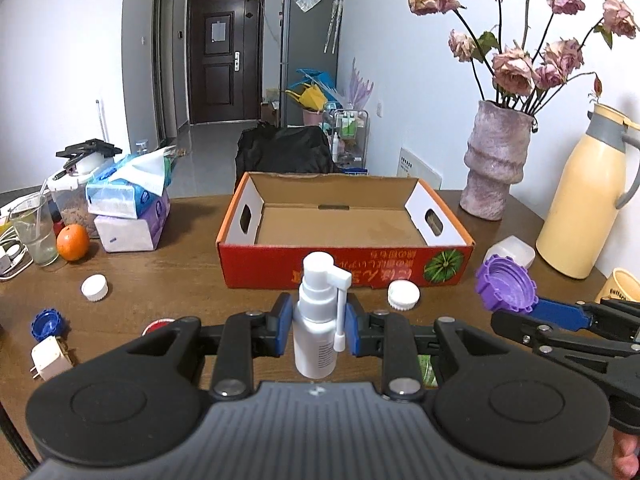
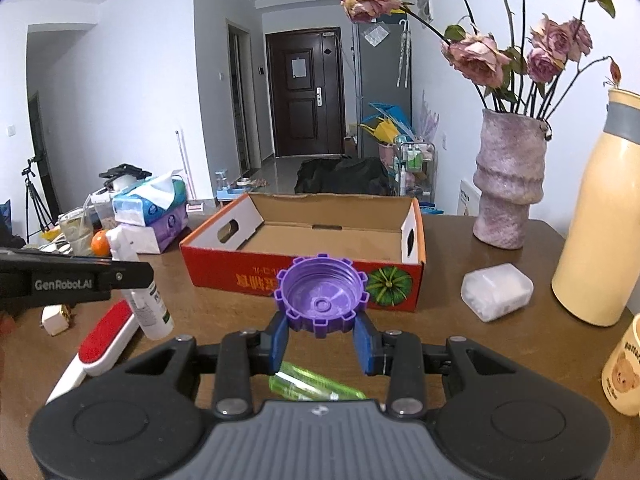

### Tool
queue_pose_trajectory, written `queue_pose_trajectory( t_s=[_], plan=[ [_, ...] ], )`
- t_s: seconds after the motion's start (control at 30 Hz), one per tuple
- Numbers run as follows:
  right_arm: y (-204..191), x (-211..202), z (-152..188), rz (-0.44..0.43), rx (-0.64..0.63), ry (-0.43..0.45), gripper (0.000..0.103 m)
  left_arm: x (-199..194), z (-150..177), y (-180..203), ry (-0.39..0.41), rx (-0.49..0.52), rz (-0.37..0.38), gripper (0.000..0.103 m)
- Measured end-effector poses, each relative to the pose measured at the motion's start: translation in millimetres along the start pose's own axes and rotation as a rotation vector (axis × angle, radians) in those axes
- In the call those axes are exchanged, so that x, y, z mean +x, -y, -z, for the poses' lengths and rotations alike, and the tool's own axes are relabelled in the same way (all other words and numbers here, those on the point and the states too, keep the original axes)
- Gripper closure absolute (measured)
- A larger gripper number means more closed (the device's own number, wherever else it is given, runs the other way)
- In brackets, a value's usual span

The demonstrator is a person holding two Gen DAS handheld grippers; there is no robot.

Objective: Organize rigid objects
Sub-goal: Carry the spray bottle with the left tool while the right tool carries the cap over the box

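Observation:
My left gripper (image 1: 318, 326) is shut on a white spray bottle (image 1: 318, 322), held upright above the wooden table, in front of the red cardboard box (image 1: 344, 268). The box stands open with nothing inside. My right gripper (image 2: 322, 330) is shut on a purple ridged cap (image 2: 322, 294), its hollow side facing the camera, also just short of the box (image 2: 256, 276). In the left wrist view the purple cap (image 1: 506, 284) and the right gripper's blue finger (image 1: 560, 314) show at the right. The spray bottle (image 2: 140, 292) shows at the left of the right wrist view.
On the table lie white caps (image 1: 403, 295) (image 1: 95, 287), a blue cap (image 1: 47, 323), a white plug (image 1: 50, 360), a red lint brush (image 2: 106, 338), a green tube (image 2: 316, 386) and a translucent box (image 2: 496, 291). A vase (image 2: 508, 188), a cream flask (image 2: 600, 232), a mug (image 2: 624, 372), tissue packs (image 1: 128, 208) and an orange (image 1: 73, 242) stand around.

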State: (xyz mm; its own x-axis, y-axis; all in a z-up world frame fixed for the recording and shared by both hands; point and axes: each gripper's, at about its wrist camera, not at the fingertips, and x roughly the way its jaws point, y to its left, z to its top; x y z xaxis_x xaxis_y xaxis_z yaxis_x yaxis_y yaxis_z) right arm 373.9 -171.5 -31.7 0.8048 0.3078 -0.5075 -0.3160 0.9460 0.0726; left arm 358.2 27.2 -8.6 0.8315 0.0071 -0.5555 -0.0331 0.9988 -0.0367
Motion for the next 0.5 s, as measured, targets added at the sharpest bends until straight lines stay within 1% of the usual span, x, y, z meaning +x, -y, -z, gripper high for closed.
queue_pose_trajectory(
  t_s=[0.23,0.5],
  plan=[
    [-1.3,13.9,-21.3,0.001,-0.001,0.013,0.069,6.8,-17.3,0.9,0.027,-0.004,0.0,0.075],
    [0.0,37.1,-40.2,-0.006,-0.005,0.003,0.069,21.4,-37.0,3.0,0.054,-0.013,0.008,0.075]
  ],
)
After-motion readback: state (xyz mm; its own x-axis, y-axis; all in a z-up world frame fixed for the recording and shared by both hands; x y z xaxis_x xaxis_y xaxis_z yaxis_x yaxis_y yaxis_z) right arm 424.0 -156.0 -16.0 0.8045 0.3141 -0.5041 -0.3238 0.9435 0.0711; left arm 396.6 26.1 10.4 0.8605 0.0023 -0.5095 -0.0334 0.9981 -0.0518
